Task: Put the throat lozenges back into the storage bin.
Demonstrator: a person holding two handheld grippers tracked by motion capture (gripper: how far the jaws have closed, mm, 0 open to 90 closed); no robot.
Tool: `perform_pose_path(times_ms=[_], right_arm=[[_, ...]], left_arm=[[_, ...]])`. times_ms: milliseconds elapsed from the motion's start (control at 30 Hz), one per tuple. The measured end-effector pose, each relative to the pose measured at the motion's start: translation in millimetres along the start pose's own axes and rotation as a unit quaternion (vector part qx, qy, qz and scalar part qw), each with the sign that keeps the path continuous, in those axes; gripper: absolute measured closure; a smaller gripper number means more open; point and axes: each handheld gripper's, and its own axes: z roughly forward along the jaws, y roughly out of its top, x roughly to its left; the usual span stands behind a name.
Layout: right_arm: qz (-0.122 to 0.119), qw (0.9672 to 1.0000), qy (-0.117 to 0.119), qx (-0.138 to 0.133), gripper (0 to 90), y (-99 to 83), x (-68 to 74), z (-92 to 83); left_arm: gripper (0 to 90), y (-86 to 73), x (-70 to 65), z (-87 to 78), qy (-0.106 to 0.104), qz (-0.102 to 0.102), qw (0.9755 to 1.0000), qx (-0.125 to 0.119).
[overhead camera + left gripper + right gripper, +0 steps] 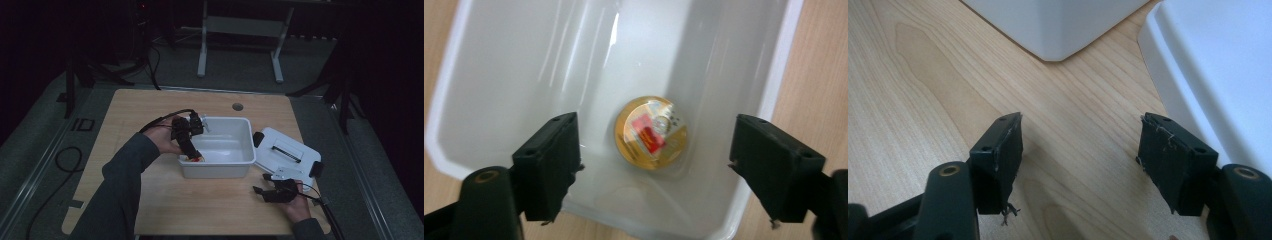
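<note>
A round gold tin (651, 133) with a red label lies flat on the floor of the white plastic bin (524, 60), near a corner. My left gripper (655, 131) hangs open above it, jaws wide on either side and touching nothing. From the high view, the left gripper (192, 152) points down into the near-left corner of the bin (225, 120), where the tin (195, 159) shows as an orange spot. My right gripper (261, 183) rests open near the table's front right, with only bare wood between its jaws (1080, 135).
The bin's white lid (285, 150) lies flat on the wooden table (150, 110) just right of the bin, close to the right gripper; the lid (1218, 65) and a bin corner (1053, 25) lie ahead of the right jaws. A grommet hole (238, 106) sits near the far edge.
</note>
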Motion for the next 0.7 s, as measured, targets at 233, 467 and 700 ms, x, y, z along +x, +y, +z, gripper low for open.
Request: perform_pose_path(times_ms=[233,467,700], right_arm=[[-0.001,1.0000,0.000,0.000,33.8,0.0,0.1,-0.1],[-0.001,1.0000,0.000,0.000,33.8,0.0,0.1,0.0],[-0.001,1.0000,0.000,0.000,33.8,-0.1,0.0,0.0]], left_arm=[[44.6,-10.1,5.4,-8.9,0.013,-0.009,0.9998,-0.010],[52.8,-24.5,9.8,-12.7,0.016,-0.026,0.9991,-0.030],[53.0,-35.9,7.2,-21.8,0.043,-0.035,0.9971,-0.052]])
